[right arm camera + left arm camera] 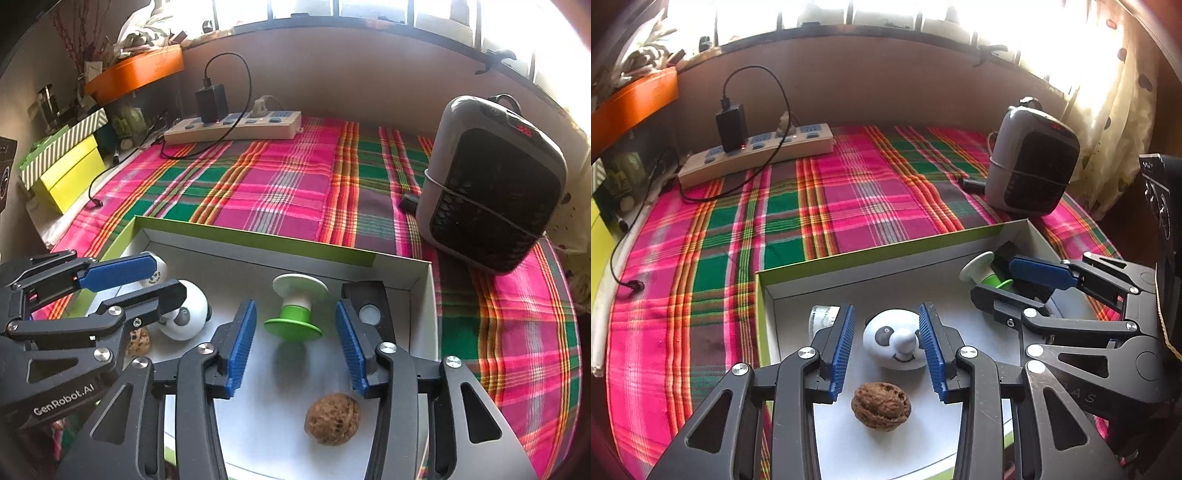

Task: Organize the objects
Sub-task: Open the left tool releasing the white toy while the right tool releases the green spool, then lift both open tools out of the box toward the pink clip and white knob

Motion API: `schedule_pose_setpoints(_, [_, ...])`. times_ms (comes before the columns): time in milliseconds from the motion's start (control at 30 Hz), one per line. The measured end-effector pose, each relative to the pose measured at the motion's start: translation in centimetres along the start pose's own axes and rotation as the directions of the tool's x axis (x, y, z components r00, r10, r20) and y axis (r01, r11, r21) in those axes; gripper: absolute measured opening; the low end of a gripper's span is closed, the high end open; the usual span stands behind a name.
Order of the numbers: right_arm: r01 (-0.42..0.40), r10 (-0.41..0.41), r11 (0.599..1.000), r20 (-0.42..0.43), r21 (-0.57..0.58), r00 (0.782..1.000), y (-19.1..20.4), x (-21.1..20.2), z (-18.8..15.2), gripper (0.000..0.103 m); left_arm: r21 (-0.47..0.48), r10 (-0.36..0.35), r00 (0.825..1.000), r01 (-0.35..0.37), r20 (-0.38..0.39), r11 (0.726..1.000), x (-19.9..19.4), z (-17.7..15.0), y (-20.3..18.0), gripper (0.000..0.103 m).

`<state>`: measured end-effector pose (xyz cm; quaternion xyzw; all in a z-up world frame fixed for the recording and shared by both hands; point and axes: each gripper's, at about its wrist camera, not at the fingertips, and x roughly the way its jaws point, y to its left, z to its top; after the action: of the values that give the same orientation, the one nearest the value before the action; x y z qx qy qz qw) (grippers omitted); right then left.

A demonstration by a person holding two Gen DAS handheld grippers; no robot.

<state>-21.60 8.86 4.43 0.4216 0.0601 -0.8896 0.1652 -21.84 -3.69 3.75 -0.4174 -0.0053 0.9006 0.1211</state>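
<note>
— So which step was in hand?
— Both of my tongs hung released over the white box (pixel 421 280): the left tongs (pixel 886 349) straddled the panda ball (pixel 892 341) without pressing it, the right tongs (pixel 295 345) framed the green spool (pixel 295 314) untouched.
— And next?
— I judged a clean withdrawal, clear of the two walnuts (pixel 331 419).

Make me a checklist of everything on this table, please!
Surface: pink and green plaid cloth.
Job's things: white box holds panda ball, two walnuts, green-and-white spool, black device, small jar.
Clutter: grey heater, yellow box, orange tray.
Grippers: left gripper open around panda ball; right gripper open around spool.
Cables: power strip, black charger with cable.
Surroundings: bright window, curtain.
</note>
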Motion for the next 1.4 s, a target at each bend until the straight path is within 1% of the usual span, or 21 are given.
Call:
schedule_pose_setpoints(400, [-0.01,0.009,1.0,0.038,0.03,0.999,-0.2,-2.2,-0.8,0.048,-0.017,0.005,1.0,-0.005,0.029,1.0,-2.2,-0.9,-0.3,0.035])
schedule_pose_setpoints(800, [-0.005,-0.001,0.998,0.089,0.065,0.996,-0.7,-5.2,-2.3,0.048,-0.03,0.005,0.997,-0.003,0.074,1.0,-5.0,-2.4,-0.8,0.035])
schedule_pose_setpoints(967, [0.002,-0.01,0.997,0.108,0.078,0.994,-1.0,-6.6,-3.2,0.048,-0.035,0.003,0.995,0.001,0.096,0.999,-6.1,-3.0,-1.1,0.035])
schedule_pose_setpoints(1400, [0.031,-0.043,0.995,0.133,0.092,0.99,-0.9,-9.2,-6.1,0.048,-0.051,0.003,0.994,0.003,0.113,0.999,-8.2,-5.4,-1.5,0.035])
